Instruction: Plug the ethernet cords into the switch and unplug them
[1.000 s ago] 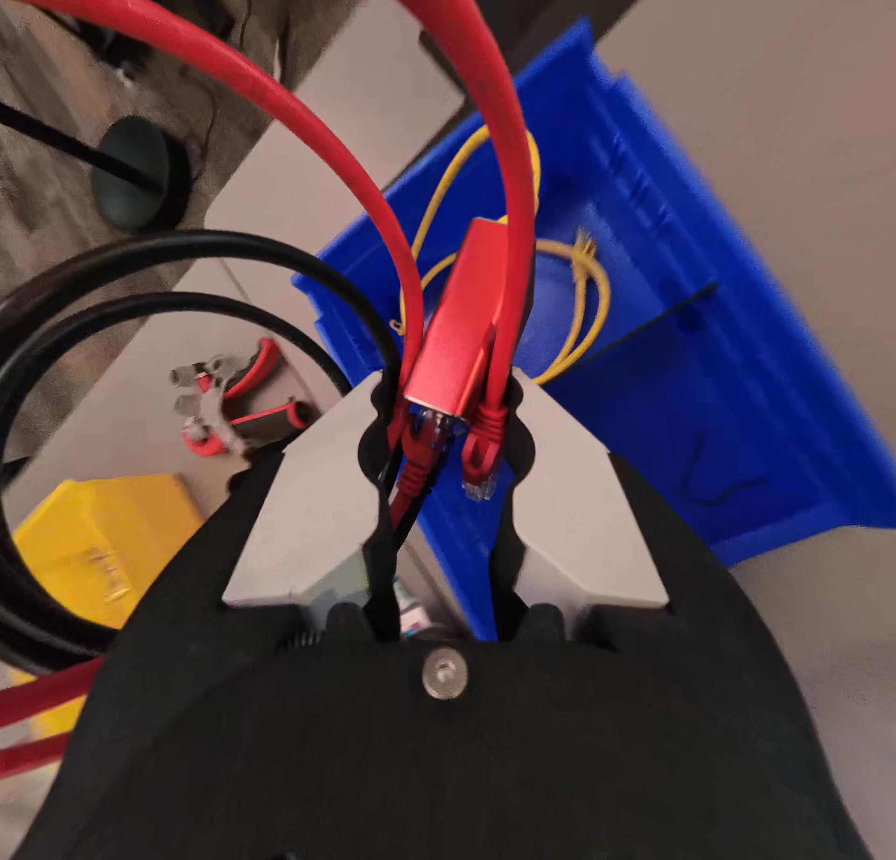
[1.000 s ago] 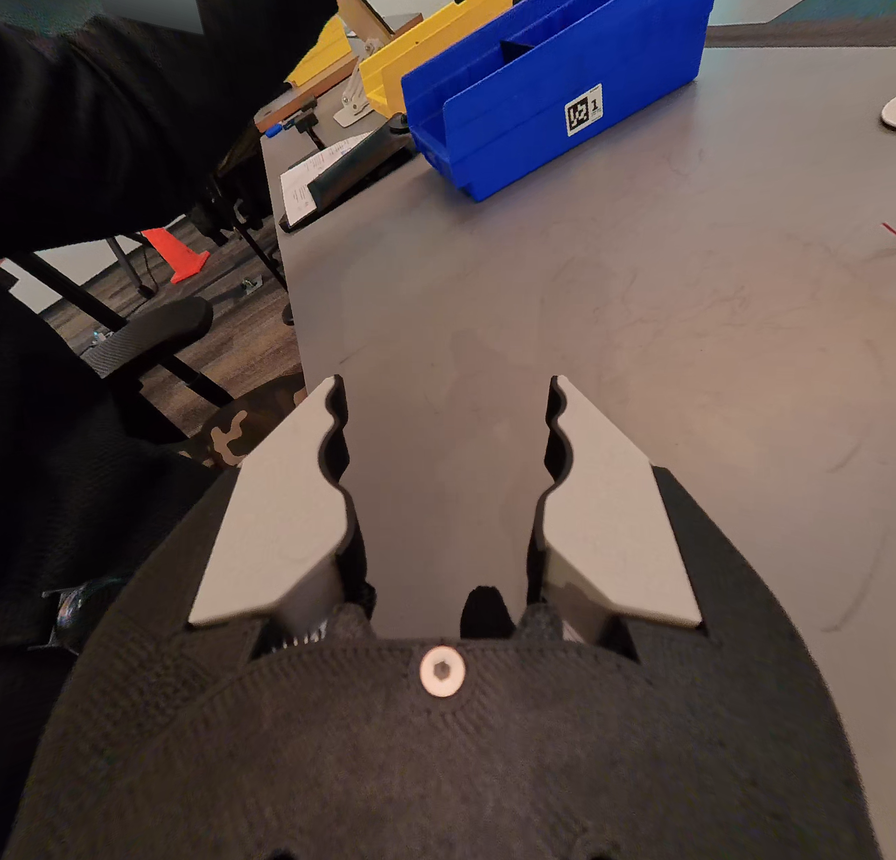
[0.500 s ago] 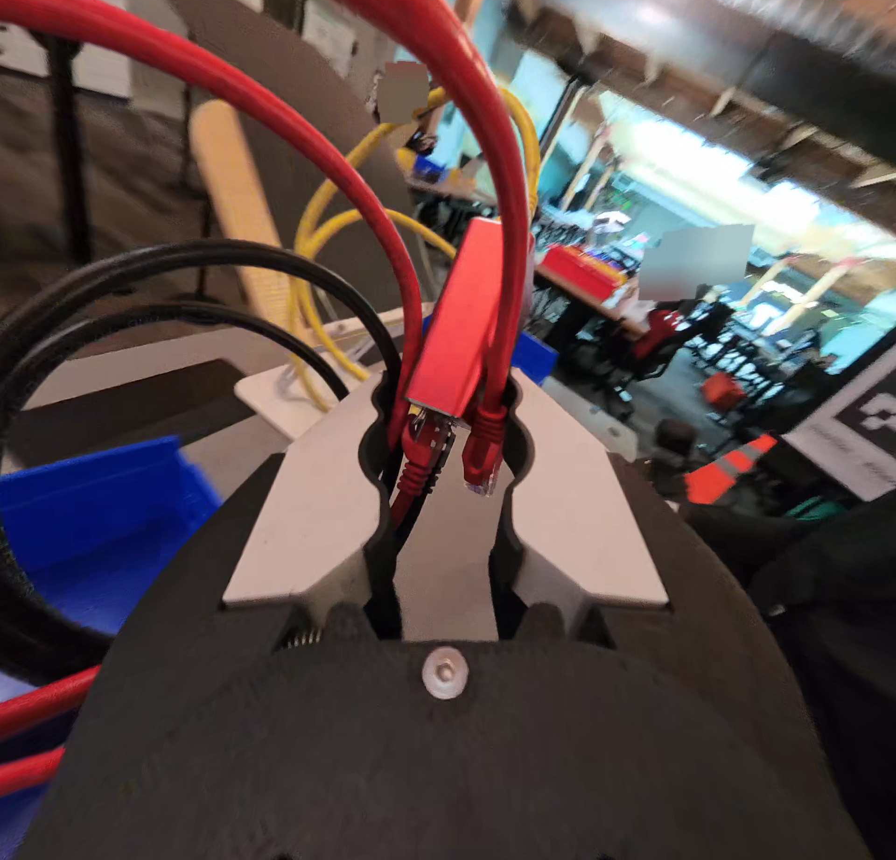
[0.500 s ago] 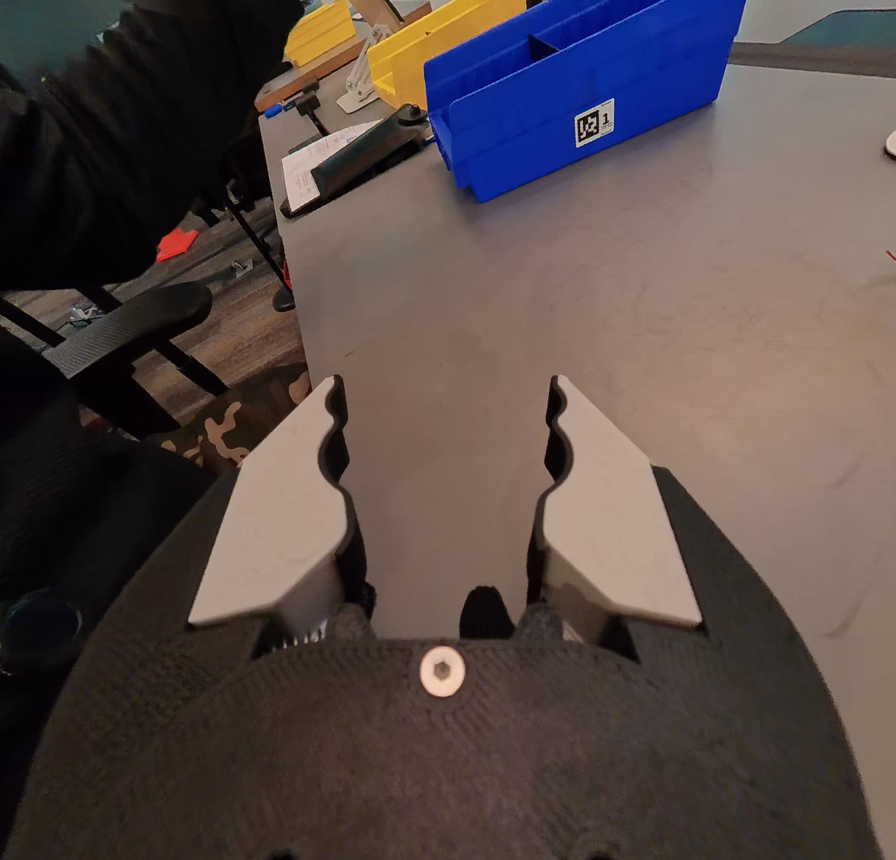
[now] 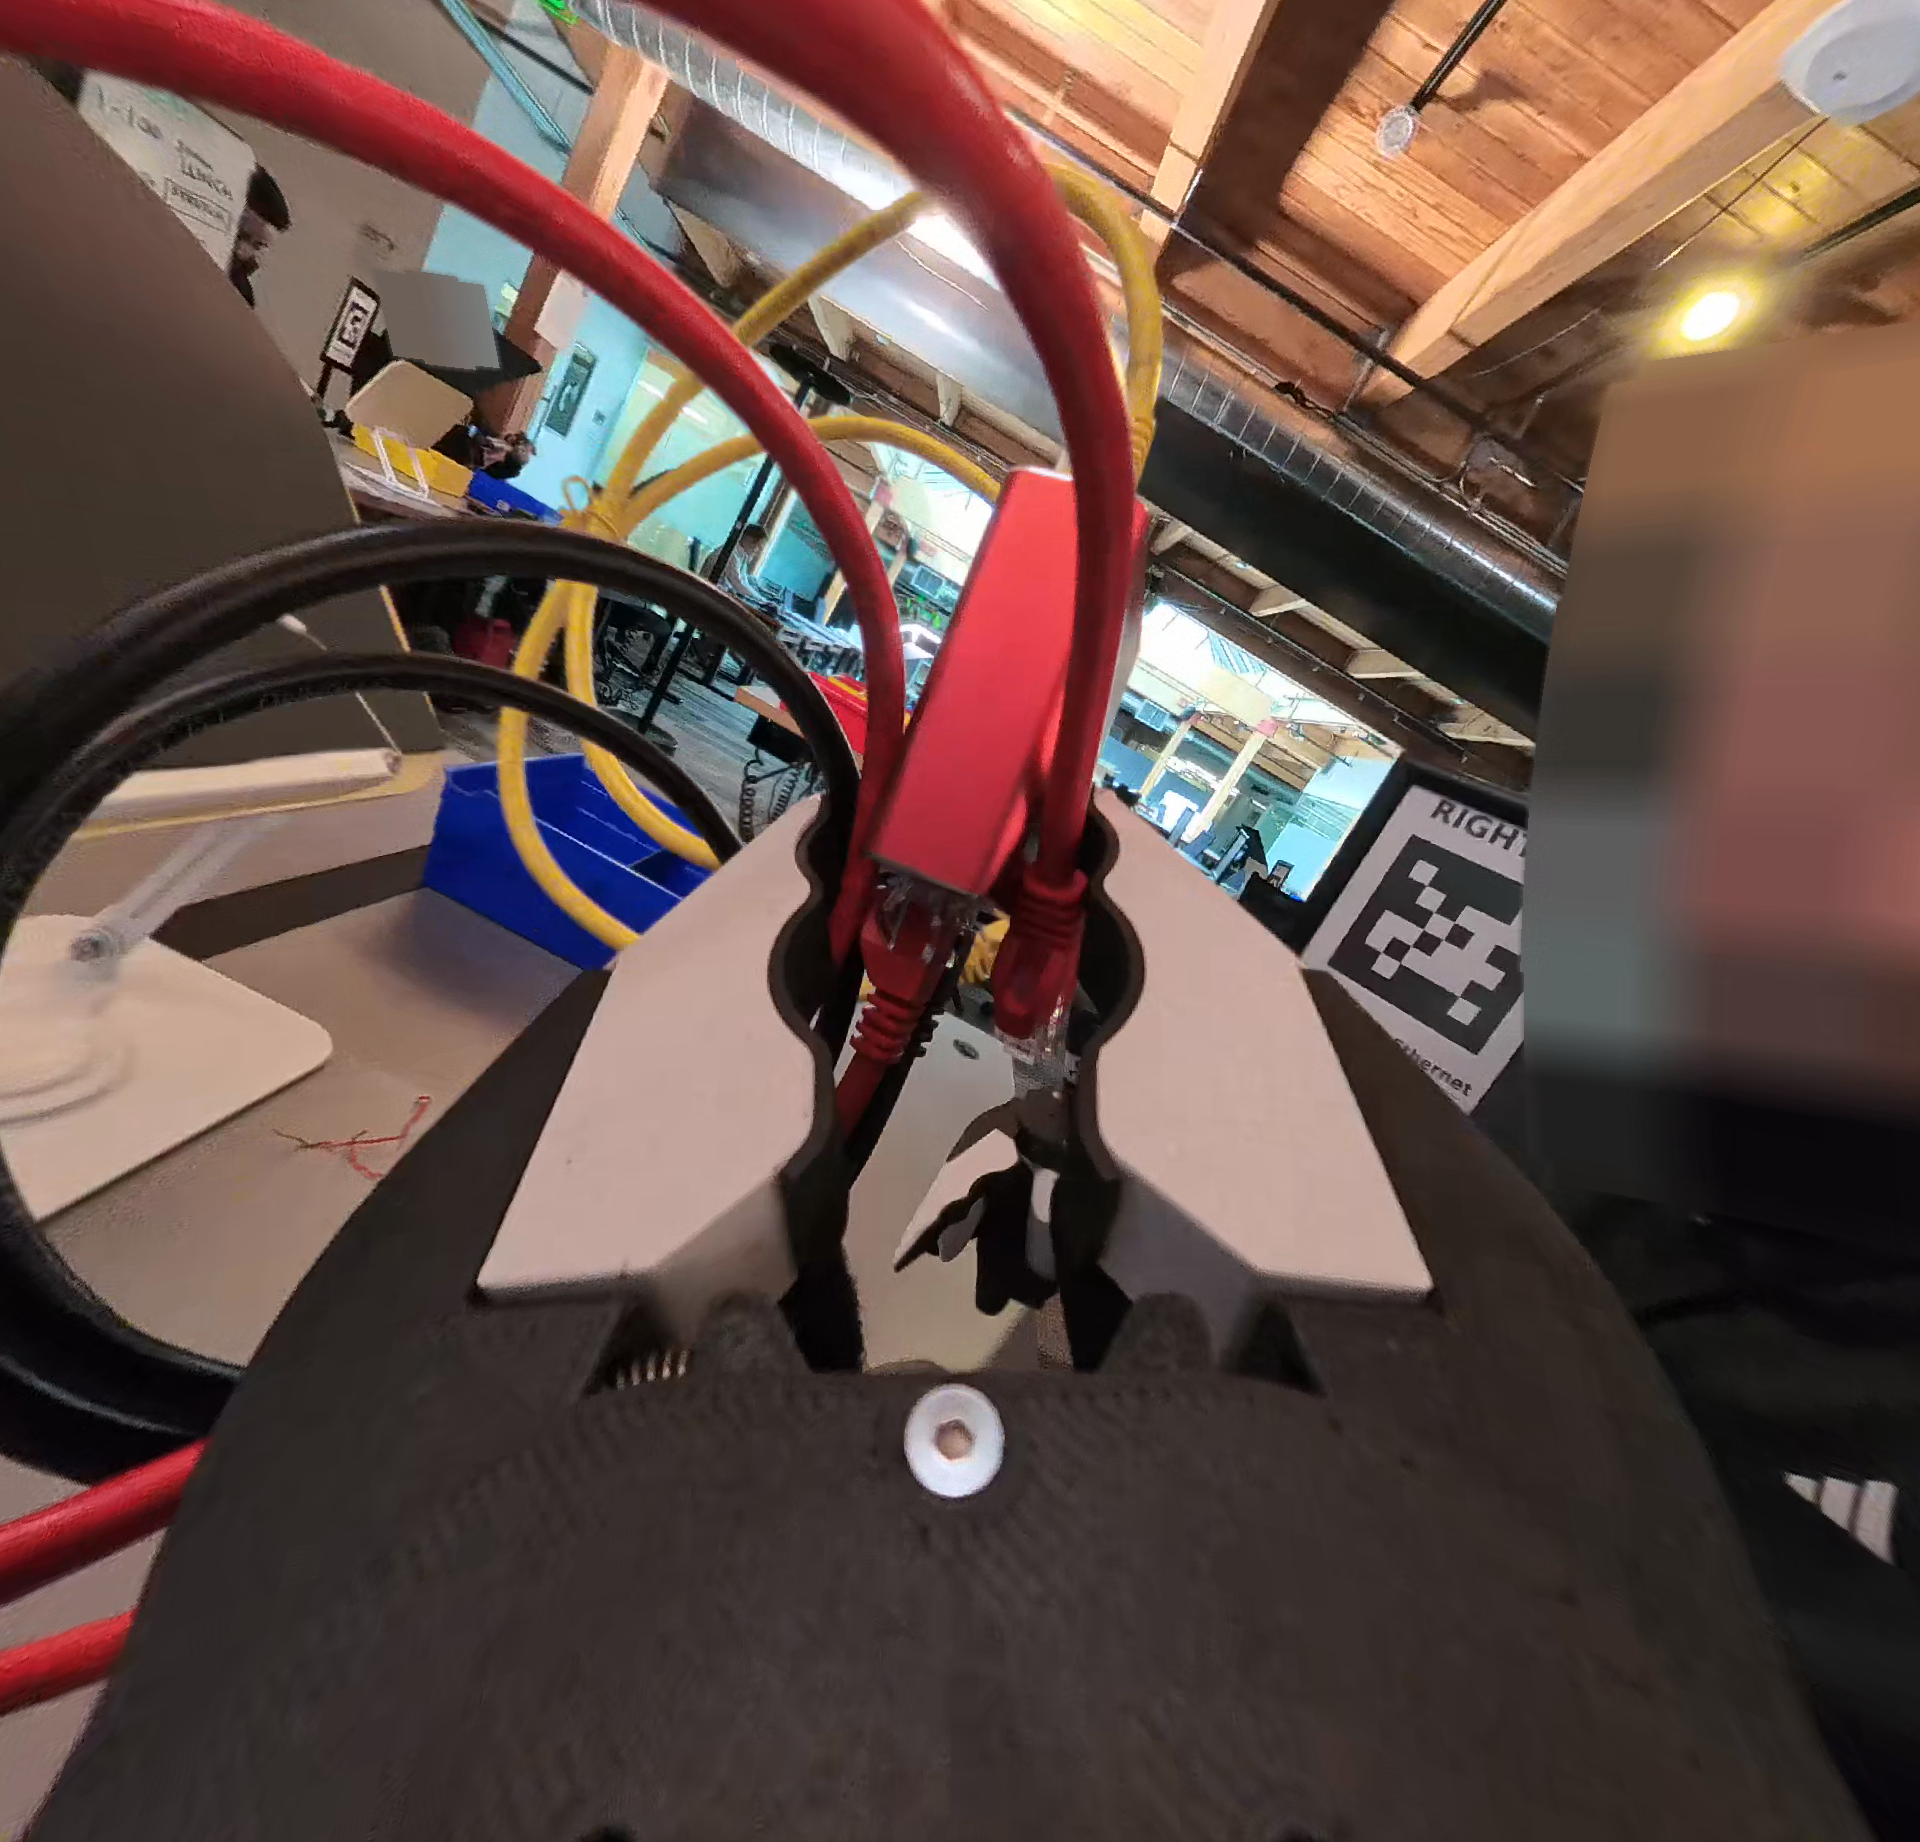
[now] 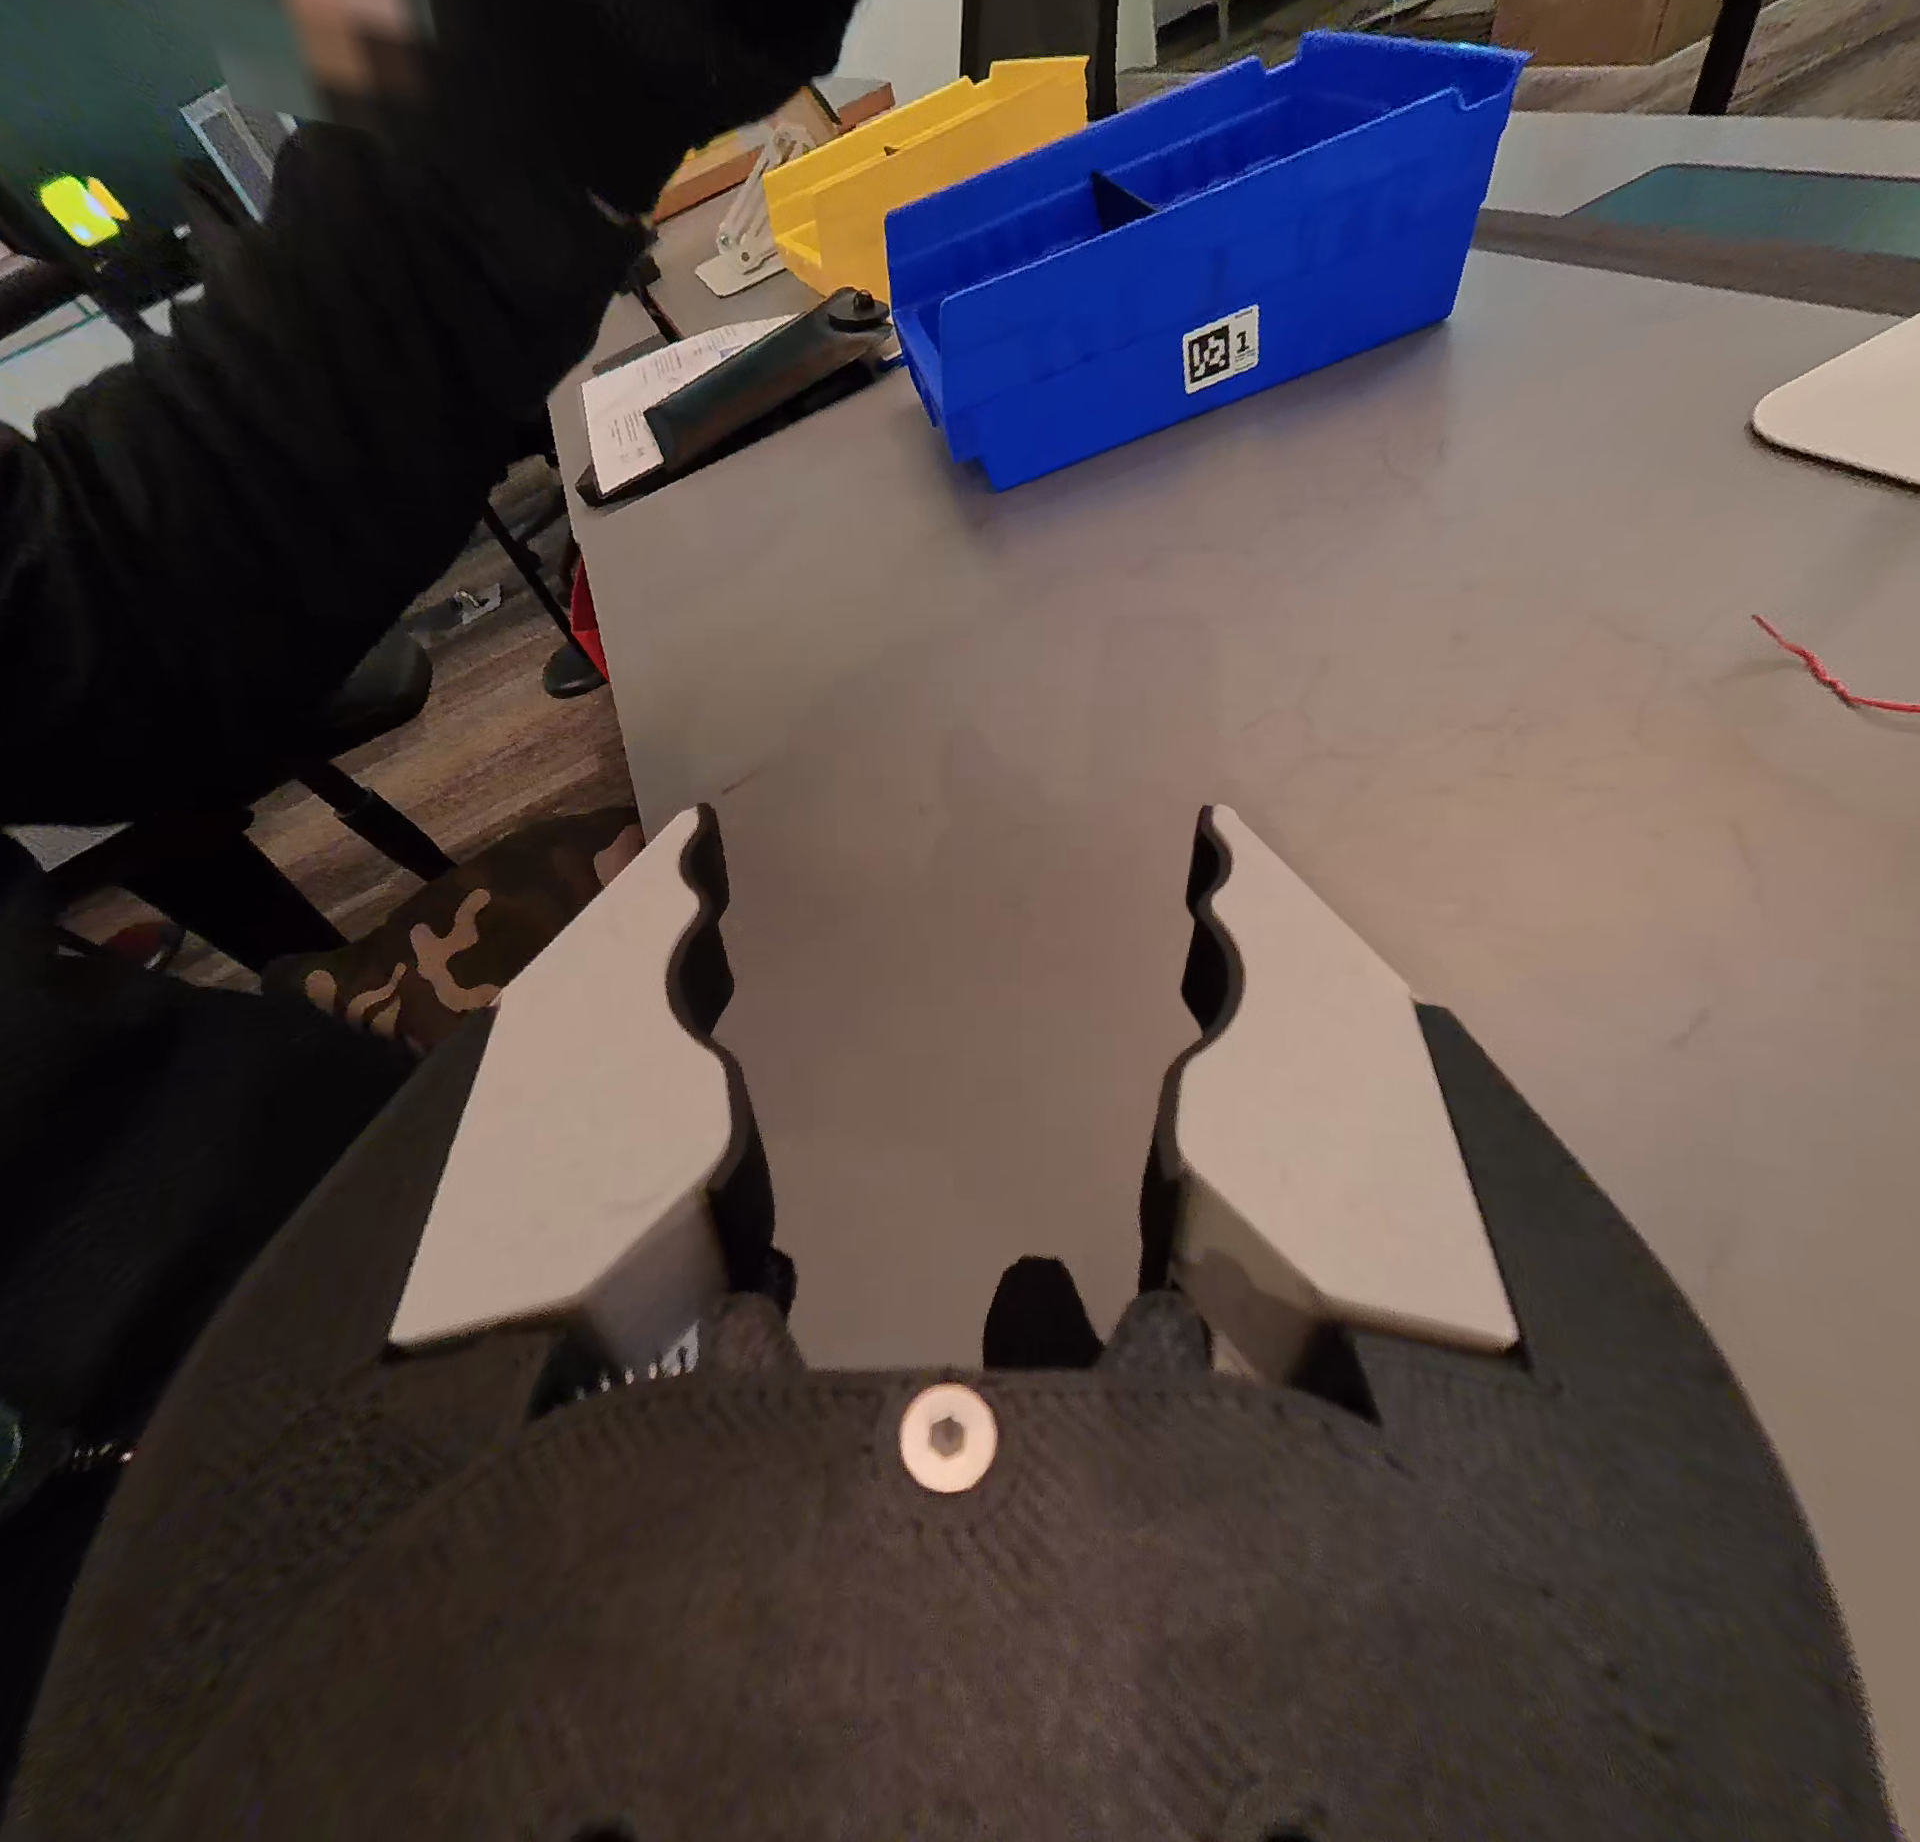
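Observation:
My left gripper (image 5: pixel 956 919) is shut on a bundle: a small red switch (image 5: pixel 997 691) with red ethernet cords (image 5: pixel 727 265) looping over it, black cords (image 5: pixel 416 566) and a yellow cord (image 5: pixel 582 649) behind. One red plug (image 5: pixel 904 961) sits at the switch's near end; another red plug (image 5: pixel 1034 971) hangs loose beside it. The bundle is held up in the air. My right gripper (image 6: pixel 956 857) is open and empty, low over the grey table (image 6: pixel 1143 649).
A blue bin (image 6: pixel 1195 265) stands at the table's far side, also in the left wrist view (image 5: pixel 551 847), with a yellow bin (image 6: pixel 914 161) behind it. A white lamp base (image 5: pixel 135 1054) and a thin red wire (image 6: pixel 1829 680) lie on the table. A person in black (image 6: pixel 312 390) sits left. My right fingertips sit around 30 cm from my left ones.
My left gripper has lifted the bundle out of the blue bin and tilted upward toward the ceiling. My right gripper has drifted slightly over the table, still open.

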`<state>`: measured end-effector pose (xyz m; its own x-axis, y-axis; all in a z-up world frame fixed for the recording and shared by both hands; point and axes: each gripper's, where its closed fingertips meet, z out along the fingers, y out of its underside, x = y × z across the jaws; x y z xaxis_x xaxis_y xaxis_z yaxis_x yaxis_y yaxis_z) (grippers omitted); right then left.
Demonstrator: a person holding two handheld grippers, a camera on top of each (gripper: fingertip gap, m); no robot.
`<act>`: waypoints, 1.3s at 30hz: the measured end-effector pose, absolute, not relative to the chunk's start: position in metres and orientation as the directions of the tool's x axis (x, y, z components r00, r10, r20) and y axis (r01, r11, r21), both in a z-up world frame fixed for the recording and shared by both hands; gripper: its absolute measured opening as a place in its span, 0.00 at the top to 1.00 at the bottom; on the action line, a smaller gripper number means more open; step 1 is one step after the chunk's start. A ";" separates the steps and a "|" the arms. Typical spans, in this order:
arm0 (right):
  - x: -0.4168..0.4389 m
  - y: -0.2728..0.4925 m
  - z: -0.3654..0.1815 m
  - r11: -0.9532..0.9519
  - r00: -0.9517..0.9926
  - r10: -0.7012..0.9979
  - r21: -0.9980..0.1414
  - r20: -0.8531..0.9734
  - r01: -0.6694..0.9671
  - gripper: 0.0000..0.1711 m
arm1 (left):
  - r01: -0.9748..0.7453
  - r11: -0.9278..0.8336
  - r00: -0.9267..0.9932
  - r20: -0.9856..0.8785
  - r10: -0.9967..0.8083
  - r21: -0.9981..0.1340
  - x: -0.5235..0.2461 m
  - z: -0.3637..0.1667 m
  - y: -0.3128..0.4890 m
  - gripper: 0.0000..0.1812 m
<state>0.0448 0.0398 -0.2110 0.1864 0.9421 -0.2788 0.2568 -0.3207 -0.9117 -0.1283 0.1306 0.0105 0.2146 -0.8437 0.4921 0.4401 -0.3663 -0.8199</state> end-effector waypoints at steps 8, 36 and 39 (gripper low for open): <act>0.056 0.052 -0.211 -0.340 0.231 0.929 -0.912 -0.288 0.229 0.48 | 0.172 -0.482 0.339 0.511 -0.790 -0.859 -0.038 -0.076 0.128 0.77; 0.078 0.081 -0.266 -0.475 0.389 0.857 -0.811 -0.338 0.342 0.48 | -0.231 -0.498 0.560 0.304 -0.771 -0.836 -0.004 -0.238 0.114 0.86; 0.085 0.089 -0.256 -0.448 0.419 0.857 -0.837 -0.300 0.315 0.53 | -0.279 -0.472 0.578 0.246 -0.778 -0.836 -0.002 -0.239 0.117 0.81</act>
<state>0.0854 0.0895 -0.2561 0.4190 0.8568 -0.3005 0.3149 -0.4476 -0.8370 -0.0017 0.1171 -0.2392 0.5782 -0.7778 0.2462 -0.2787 -0.4719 -0.8364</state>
